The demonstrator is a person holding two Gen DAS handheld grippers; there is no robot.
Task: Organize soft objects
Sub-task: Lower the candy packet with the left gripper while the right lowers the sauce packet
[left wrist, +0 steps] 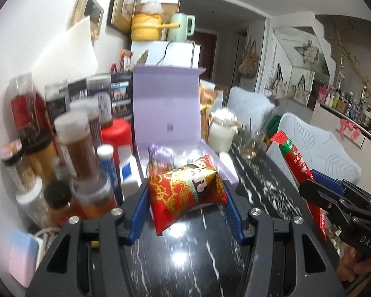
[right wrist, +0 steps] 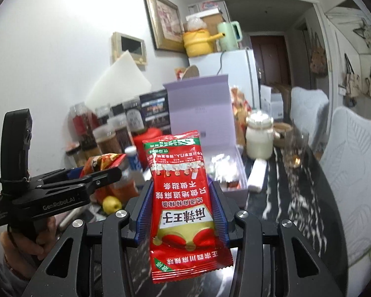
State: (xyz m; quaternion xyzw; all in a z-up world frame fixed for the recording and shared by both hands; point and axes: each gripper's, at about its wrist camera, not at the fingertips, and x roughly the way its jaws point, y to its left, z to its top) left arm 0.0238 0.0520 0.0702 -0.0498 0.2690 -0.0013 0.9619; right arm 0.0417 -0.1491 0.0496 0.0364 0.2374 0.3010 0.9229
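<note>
Left wrist view: the left tool (left wrist: 186,193) was clamped on a puffy red-and-gold packet (left wrist: 185,190), blue pads pressing it from both sides, held clear above the black marbled bench (left wrist: 185,259). Right behind the packet sat a lilac box (left wrist: 165,106) w/ its lid standing up; a purple-wrapped item (left wrist: 160,152) lay inside, details too blurred to read. To the left stood a crowd of jars & bottles (left wrist: 74,143), near a red canister (left wrist: 117,131). A white jar (left wrist: 222,130) stood to the box's right. At the far right edge the right tool (left wrist: 306,185) came in from the side, gripping a long red snack bag (left wrist: 296,163).

Right wrist view: the right tool (right wrist: 181,210) was closed narrow on the long red snack bag (right wrist: 183,205), bag upright, printed text upside down, its bottom edge hanging below the pads. Lilac box (right wrist: 197,101) beyond it, small wrapped items inside. Left tool (right wrist: 106,170) at the left, a hand (right wrist: 24,240) on its grip, the red-and-gold packet (right wrist: 104,160) pinched at its tip. A yellow fruit (right wrist: 111,203) lay on the bench (right wrist: 296,198) below it; white jar (right wrist: 258,136) right of the box.
</note>
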